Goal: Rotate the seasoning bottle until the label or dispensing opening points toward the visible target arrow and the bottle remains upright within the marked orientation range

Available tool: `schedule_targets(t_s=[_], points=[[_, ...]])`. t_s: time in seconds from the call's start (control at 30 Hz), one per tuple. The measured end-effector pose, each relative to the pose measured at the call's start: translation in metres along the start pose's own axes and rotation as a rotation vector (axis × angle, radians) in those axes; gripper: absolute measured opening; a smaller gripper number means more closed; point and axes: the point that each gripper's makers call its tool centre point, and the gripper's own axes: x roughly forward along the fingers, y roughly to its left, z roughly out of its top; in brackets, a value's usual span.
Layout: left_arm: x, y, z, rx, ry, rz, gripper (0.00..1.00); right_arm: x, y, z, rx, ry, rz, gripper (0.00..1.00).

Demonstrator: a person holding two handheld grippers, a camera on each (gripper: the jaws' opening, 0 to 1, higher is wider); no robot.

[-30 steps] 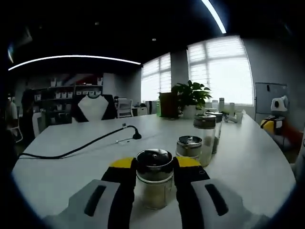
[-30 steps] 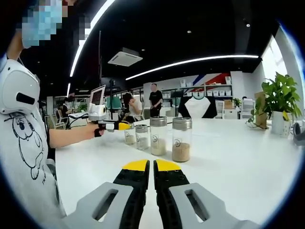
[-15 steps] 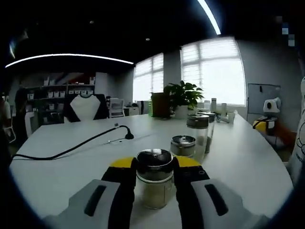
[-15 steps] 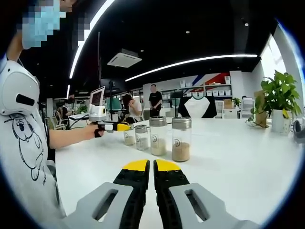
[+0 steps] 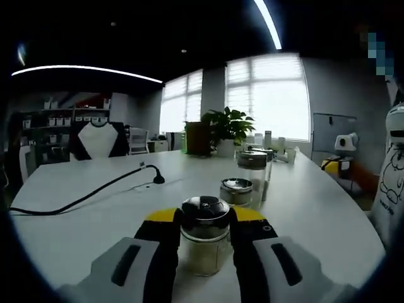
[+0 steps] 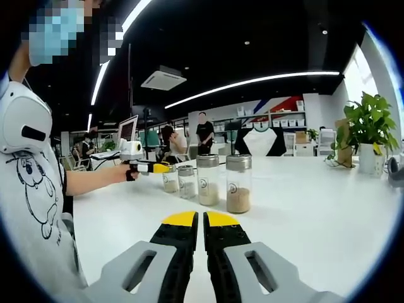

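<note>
In the left gripper view, the left tool (image 5: 205,218) pinches a short glass seasoning bottle with a black lid (image 5: 205,235), upright on the white table (image 5: 95,214). A second short glass jar (image 5: 237,191) stands just behind it, a taller jar (image 5: 252,170) beyond.

In the right gripper view, the right tool (image 6: 202,219) hovers with jaws pressed together, holding nothing. Four jars stand in a row ahead, the nearest a tall jar of brown grains (image 6: 238,183).

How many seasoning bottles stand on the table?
4, in one row: one between the left gripper jaws, a short one beside it, then two tall ones. None seems hidden.
</note>
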Motion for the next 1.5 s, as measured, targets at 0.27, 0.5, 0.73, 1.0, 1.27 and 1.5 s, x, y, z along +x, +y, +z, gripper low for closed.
schedule_targets(t_s=[0.27, 0.5, 0.73, 1.0, 1.27, 1.5], points=[[0.000, -0.001, -0.001, -0.015, -0.009, -0.055, 0.32, 0.000, -0.001, 0.000, -0.004, 0.001, 0.003, 0.01], [0.000, -0.002, -0.002, -0.018, -0.011, -0.101, 0.32, 0.000, -0.001, 0.001, -0.014, 0.004, 0.012, 0.01], [0.001, -0.006, -0.001, -0.030, -0.012, -0.129, 0.33, 0.001, -0.001, 0.002, -0.019, 0.005, 0.016, 0.01], [0.002, -0.006, -0.001, -0.031, 0.008, -0.114, 0.34, 0.002, 0.002, 0.003, -0.023, 0.001, 0.022, 0.01], [-0.015, -0.010, 0.016, -0.007, -0.028, -0.066, 0.41, 0.001, 0.004, 0.006, -0.026, -0.010, 0.023, 0.01], [-0.029, -0.016, 0.031, 0.007, -0.044, -0.027, 0.41, 0.003, 0.006, 0.009, -0.035, -0.022, 0.029, 0.03]])
